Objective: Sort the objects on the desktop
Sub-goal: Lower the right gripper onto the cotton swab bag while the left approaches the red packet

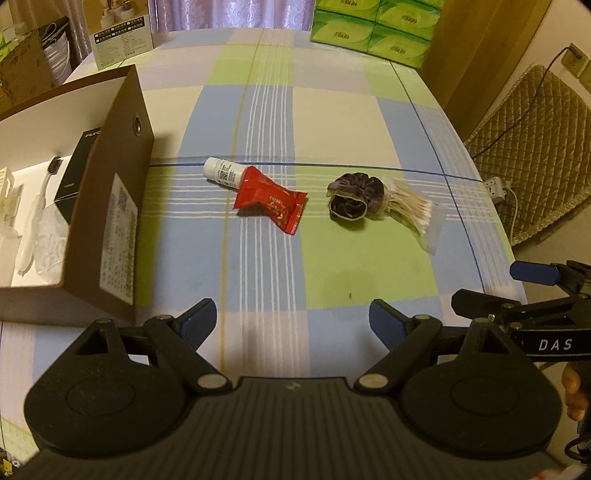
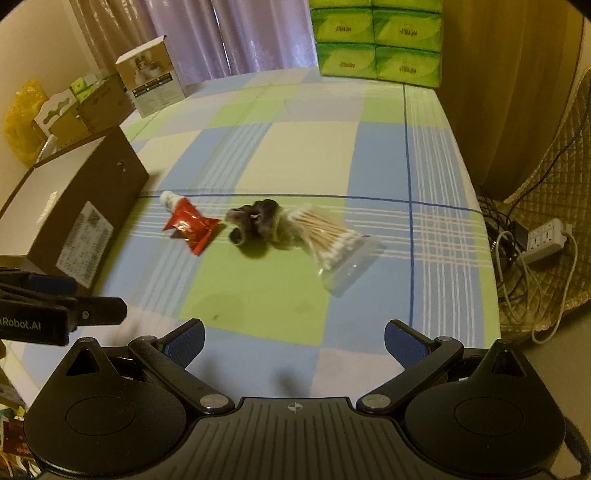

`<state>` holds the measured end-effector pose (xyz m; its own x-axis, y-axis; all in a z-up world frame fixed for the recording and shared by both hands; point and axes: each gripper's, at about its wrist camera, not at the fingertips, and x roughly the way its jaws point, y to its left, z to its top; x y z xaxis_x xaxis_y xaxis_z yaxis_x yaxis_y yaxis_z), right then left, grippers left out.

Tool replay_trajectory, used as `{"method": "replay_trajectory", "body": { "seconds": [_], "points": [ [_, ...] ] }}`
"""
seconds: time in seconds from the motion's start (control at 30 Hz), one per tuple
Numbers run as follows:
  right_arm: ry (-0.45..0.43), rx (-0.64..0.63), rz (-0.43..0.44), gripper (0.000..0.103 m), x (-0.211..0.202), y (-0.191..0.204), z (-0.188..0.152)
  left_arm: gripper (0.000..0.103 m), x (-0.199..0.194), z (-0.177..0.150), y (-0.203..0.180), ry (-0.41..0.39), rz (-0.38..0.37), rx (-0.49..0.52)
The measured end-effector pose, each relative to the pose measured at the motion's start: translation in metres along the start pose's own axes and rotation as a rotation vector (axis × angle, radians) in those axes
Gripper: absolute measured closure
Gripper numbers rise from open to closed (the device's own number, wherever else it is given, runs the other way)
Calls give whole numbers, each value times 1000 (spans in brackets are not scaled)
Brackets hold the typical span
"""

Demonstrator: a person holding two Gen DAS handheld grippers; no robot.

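Note:
On the checked tablecloth lie a small white tube (image 1: 221,172) (image 2: 169,199), a red wrapped packet (image 1: 271,201) (image 2: 191,223), a dark purple scrunchie (image 1: 352,197) (image 2: 258,220) and a clear bag of cotton swabs (image 1: 415,210) (image 2: 334,243). The packet overlaps the tube's end; the scrunchie rests on the swab bag's end. A brown cardboard box (image 1: 118,206) (image 2: 79,218) stands open at the left, holding a toothbrush (image 1: 35,218) and a black box (image 1: 79,166). My left gripper (image 1: 293,323) and right gripper (image 2: 293,341) hover open near the table's front edge, nothing between their fingers.
Green tissue packs (image 1: 373,29) (image 2: 376,40) are stacked at the table's far end. A white carton (image 2: 153,81) stands at the far left corner. A power strip (image 2: 545,240) with cables and a quilted chair (image 1: 535,147) are off the right edge.

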<state>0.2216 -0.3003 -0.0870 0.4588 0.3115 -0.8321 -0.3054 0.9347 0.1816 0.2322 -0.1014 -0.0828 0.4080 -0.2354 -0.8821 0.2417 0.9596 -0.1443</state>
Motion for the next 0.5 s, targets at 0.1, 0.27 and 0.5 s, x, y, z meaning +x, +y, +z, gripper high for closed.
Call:
{"method": "replay_trajectory", "body": {
  "seconds": [0.1, 0.27, 0.5],
  "points": [
    [3, -17, 8, 2, 9, -7, 4, 16, 10, 6, -1, 2, 9, -6],
    [-21, -81, 0, 3, 25, -16, 15, 16, 27, 16, 2, 10, 33, -17],
    [-87, -196, 30, 21, 53, -22, 32, 18, 52, 36, 7, 18, 57, -49]
  ]
}}
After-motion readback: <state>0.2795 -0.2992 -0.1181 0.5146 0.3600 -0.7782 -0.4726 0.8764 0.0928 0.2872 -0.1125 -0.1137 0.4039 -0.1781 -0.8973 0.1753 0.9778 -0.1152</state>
